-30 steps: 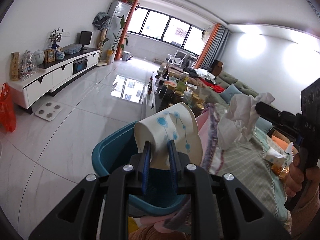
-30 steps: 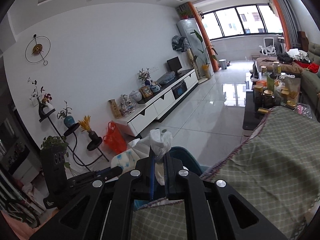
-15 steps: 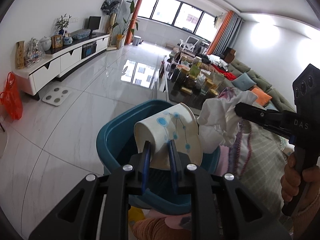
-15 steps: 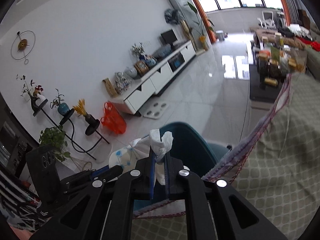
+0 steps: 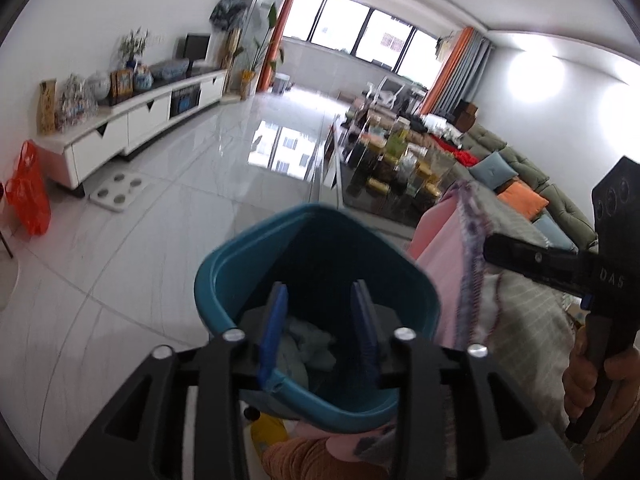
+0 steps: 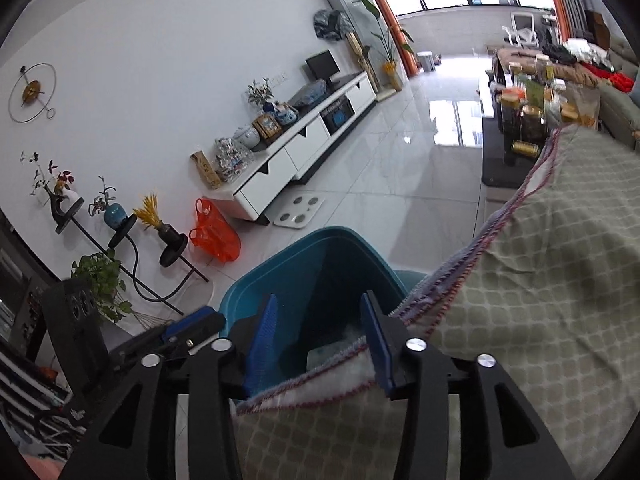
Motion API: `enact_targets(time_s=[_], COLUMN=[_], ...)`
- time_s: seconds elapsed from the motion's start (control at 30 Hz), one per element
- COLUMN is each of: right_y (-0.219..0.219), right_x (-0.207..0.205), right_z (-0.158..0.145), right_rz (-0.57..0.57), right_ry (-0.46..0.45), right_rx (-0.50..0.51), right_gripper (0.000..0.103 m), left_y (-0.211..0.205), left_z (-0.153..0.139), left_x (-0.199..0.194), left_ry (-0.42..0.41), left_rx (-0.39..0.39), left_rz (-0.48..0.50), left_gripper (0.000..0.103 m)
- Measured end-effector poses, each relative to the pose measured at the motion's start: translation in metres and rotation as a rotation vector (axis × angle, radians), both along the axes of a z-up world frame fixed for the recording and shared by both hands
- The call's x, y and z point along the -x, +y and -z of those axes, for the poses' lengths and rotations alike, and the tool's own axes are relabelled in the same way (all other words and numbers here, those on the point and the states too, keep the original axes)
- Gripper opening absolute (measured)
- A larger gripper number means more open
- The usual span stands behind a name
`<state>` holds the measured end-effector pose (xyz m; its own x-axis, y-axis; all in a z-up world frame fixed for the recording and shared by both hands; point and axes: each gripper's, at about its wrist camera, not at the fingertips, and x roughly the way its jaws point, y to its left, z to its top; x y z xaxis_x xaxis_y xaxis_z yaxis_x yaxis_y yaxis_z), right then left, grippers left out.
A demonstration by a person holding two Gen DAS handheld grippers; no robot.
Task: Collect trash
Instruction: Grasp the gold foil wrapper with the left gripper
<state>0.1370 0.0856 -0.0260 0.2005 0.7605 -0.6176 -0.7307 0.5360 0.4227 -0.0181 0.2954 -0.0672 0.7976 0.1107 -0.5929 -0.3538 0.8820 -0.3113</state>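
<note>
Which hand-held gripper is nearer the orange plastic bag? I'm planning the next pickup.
Left. The left hand-held gripper is over the teal bin, the bag's side; the right hand-held gripper is at the bin's cloth-covered side.

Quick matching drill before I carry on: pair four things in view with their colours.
Things:
1. trash bin
2. plastic bag on the floor
3. TV cabinet
4. pads on the left gripper fingers

Colours:
a. white
b. orange-red
c. blue
d. teal

Pairs: 1-d, 2-b, 3-a, 4-c
</note>
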Motion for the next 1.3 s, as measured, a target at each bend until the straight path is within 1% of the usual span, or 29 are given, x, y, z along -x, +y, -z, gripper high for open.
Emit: enact_targets(time_s=[0.03, 0.07, 0.1, 0.2, 0.3, 0.43, 0.63, 0.73, 0.87, 1.0, 1.1, 1.2, 1.3], right_y=[-0.006, -0.015, -0.021, -0.05, -0.086, -0.14, -0.208, -0.249, -0.288, -0.323, -0.338, -0.351, -0.361], right_x=[0.003, 0.008, 0.011, 0.021, 0.027, 0.035, 0.045, 0.05, 0.054, 0.058, 0.058, 0.056, 0.055], right_z=[-0.004, -0.009, -0.013, -0.027, -0.039, -0.05, -0.059, -0.059, -0.055, -0.051, -0.048, -0.043, -0.038], right_rz=[0.0, 0.002, 0.004, 0.032, 0.086, 0.189, 0.347, 0.437, 0.53, 0.615, 0.657, 0.679, 0.692], right_ry=[-0.015, -0.038, -0.052, -0.108, -0.156, -0.206, -0.245, -0.26, -0.26, -0.25, -0.241, -0.232, -0.221], right_rx=[-0.006, -0.016, -0.021, -0.041, -0.06, -0.072, -0.07, -0.062, -0.058, -0.062, -0.064, -0.064, -0.075], right_gripper=[0.05, 0.052, 0.053, 0.056, 0.057, 0.057, 0.058, 0.058, 0.059, 0.059, 0.059, 0.059, 0.059], left_y=[-0.004, -0.008, -0.016, -0.036, -0.065, -0.104, -0.167, -0.204, -0.248, -0.302, -0.334, -0.356, -0.374], left_z=[-0.005, -0.01, -0.018, -0.034, -0.042, -0.045, -0.043, -0.041, -0.039, -0.034, -0.032, -0.029, -0.026], left_x=[0.001, 0.003, 0.005, 0.005, -0.001, -0.013, -0.031, -0.04, -0.046, -0.06, -0.067, -0.074, -0.086], left_ry=[-0.015, -0.034, -0.06, -0.12, -0.167, -0.193, -0.193, -0.193, -0.187, -0.169, -0.16, -0.145, -0.118], left_rx=[-0.01, -0.022, -0.034, -0.05, -0.051, -0.052, -0.042, -0.041, -0.047, -0.06, -0.072, -0.077, -0.079], left_rz=[0.007, 0.018, 0.036, 0.105, 0.194, 0.318, 0.487, 0.591, 0.722, 0.869, 0.949, 0.996, 1.018], left_gripper=[0.042, 0.046, 0.05, 0.058, 0.06, 0.061, 0.061, 0.061, 0.061, 0.061, 0.061, 0.061, 0.061])
